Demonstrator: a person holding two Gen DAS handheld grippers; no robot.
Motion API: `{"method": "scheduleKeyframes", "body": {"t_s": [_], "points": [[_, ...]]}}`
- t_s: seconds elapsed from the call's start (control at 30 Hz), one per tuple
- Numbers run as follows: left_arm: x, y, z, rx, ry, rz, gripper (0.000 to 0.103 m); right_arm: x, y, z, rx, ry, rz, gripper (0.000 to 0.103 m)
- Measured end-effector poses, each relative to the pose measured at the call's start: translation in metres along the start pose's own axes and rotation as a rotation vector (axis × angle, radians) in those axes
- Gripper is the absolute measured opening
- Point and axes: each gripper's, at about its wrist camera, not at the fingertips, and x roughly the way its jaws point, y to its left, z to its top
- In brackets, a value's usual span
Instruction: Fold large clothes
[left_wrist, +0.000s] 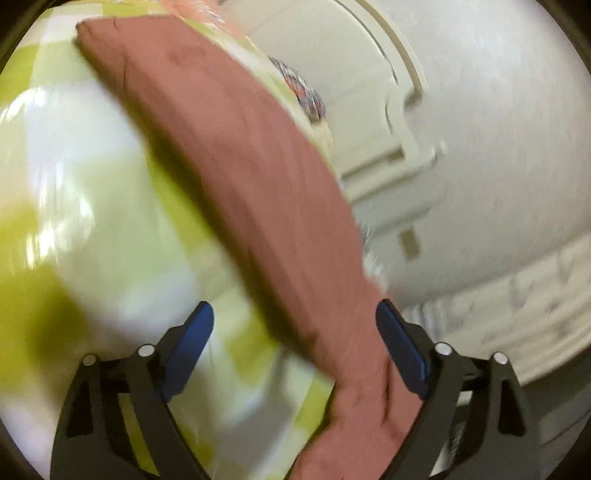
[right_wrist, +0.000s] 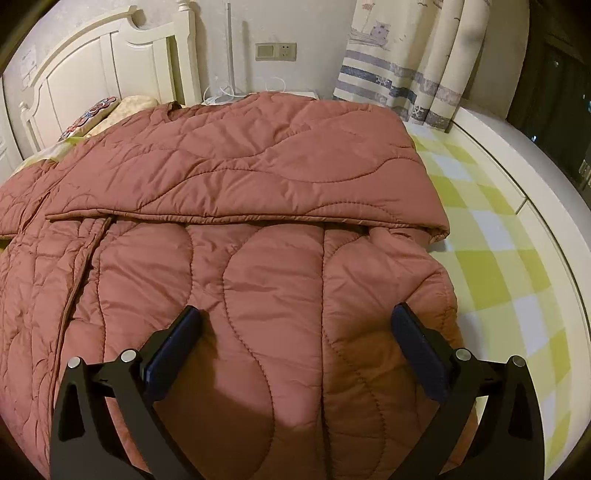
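A large dusty-pink quilted coat (right_wrist: 236, 236) lies spread on a bed with a green and white check sheet (right_wrist: 495, 258). Its far part is folded toward me over the near part. My right gripper (right_wrist: 295, 332) is open, jaws wide apart, just above the coat's near part. The left wrist view is blurred. There my left gripper (left_wrist: 295, 332) is open, and a long strip of the pink coat (left_wrist: 236, 155) runs from the upper left down between its fingers, against the right finger (left_wrist: 402, 350). It grips nothing.
A cream headboard (right_wrist: 103, 74) and pillows (right_wrist: 96, 118) stand at the back left. A striped curtain (right_wrist: 402, 62) hangs at the back right. A white ledge (right_wrist: 517, 155) borders the bed's right side. A wall socket (right_wrist: 277, 51) and cables show behind.
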Motion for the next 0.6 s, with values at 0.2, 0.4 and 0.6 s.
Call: {"method": "scheduleKeyframes", "body": {"t_s": [0.2,0.4,0.6], "points": [[0.017,0.002,0.061,-0.098,-0.073,0.079,0.017,-0.002,0.001,-0.002,0.012,-0.005,0.018,0.098],[0.002,-0.106,0.022,0.151,-0.229,0.056,0.01,-0.004,-0.002,-0.001,0.019,-0.022,0.037,0.098],[0.033,-0.269,-0.105,0.614,-0.154,-0.119,0.011,-0.005,-0.003,-0.001,0.021,-0.023,0.044,0.098]]}}
